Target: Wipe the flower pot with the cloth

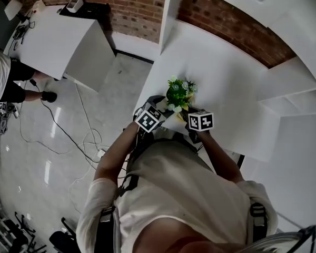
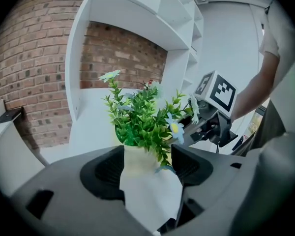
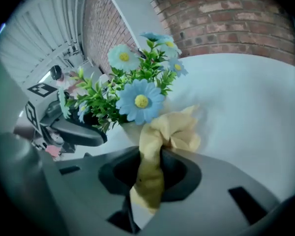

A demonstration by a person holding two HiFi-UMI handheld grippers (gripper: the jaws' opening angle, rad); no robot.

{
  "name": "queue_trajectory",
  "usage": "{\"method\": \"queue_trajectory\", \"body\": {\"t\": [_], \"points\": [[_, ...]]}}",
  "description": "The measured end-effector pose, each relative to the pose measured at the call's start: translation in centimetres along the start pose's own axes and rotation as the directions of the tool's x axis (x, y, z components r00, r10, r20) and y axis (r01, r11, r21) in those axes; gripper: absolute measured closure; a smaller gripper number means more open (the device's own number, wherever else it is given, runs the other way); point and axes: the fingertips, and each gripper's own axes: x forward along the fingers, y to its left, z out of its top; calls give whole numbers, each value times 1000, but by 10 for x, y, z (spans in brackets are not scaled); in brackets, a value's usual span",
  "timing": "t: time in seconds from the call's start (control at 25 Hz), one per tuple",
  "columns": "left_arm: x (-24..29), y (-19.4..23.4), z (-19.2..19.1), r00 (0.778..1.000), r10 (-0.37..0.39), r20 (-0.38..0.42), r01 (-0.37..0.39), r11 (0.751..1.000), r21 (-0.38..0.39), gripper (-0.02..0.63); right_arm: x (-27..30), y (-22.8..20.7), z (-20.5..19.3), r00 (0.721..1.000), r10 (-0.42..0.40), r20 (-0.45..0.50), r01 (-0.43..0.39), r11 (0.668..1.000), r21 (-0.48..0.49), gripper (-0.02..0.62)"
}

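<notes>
Flower pot (image 2: 137,157) stands upright at the near edge of the white table (image 1: 226,78), between the two grippers, with the plant (image 1: 179,93) rising from it. Left gripper (image 2: 146,165) is closed on the pot, one jaw against each side, so the pot is judged to be steadied from the left. Right gripper (image 3: 150,163) is pinched on the yellow cloth (image 3: 174,132); a strip is clamped between its jaws and a bunched wad stands just ahead of them. From the right gripper the pot lies ahead and slightly left, under the blue flower (image 3: 141,101), with the wad just beside the pot's right side; contact cannot be confirmed. The pot's long axis is vertical, so strokes around or along the wall are expected, made by the right hand. Table top is noted smooth and bare beyond the pot. A brick wall (image 1: 237,30) lies far behind; floor with cables (image 1: 58,125) lies to the left.
</notes>
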Motion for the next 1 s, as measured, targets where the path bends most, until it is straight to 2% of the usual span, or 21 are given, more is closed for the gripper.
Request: {"method": "queue_trajectory", "body": {"t": [0.08,0.2,0.28,0.4,0.48,0.64,0.84,1.0], "points": [[0,0,3,1000,9,-18,-9,1000,10,291,-6,-8,-5,999,44,-10,-43,999,22,497],[5,8,8,999,15,-39,-14,999,33,287,-14,-29,9,999,37,24,-38,998,55,497],[9,9,14,998,6,-62,-3,999,42,285,-11,-33,21,998,54,31,-55,998,32,502],[23,8,19,998,37,-48,-37,999,-3,285,-2,-36,27,997,75,-11,-75,996,-49,502],[29,8,24,996,88,-14,-88,995,-55,285,1,-38,26,997,73,-21,-74,996,-55,502],[29,8,19,979,204,17,-201,974,-108,285,6,-23,8,994,102,-47,-105,993,-50,502],[24,-4,8,980,199,10,-197,974,-110,285,4,-8,-5,989,114,-92,-119,991,-55,502],[14,-5,7,974,223,32,-218,969,-113,304,-3,7,-11,965,199,-169,-208,977,-39,506]]}}
